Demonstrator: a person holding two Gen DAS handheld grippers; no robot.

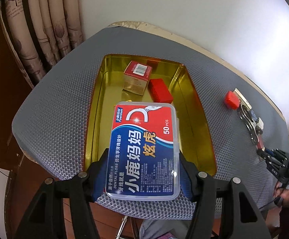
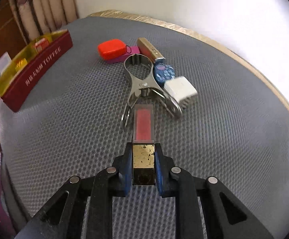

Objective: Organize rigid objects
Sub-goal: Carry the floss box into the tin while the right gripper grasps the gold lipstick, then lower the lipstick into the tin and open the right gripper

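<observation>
My left gripper (image 1: 143, 159) is shut on a clear dental floss box (image 1: 144, 149) with a red and blue label, its pads pressing the box's long sides. The box hangs over the near end of an open gold-lined tin (image 1: 98, 107). Inside the tin lie a red and gold carton (image 1: 137, 77) and a red block (image 1: 160, 93). My right gripper (image 2: 143, 151) is shut on the gold cap of a lip gloss tube (image 2: 143, 123), whose clear red body points away, low over the mat. In the right wrist view the tin (image 2: 36, 67) sits far left.
A grey mesh mat (image 2: 64, 139) covers the round table. Beyond the tube lie a metal clamp (image 2: 142, 77), a red case (image 2: 112, 48), a gold bar (image 2: 149, 48), a blue dotted piece (image 2: 163, 72) and a white cube (image 2: 181, 88). A curtain (image 1: 44, 29) and wall stand behind.
</observation>
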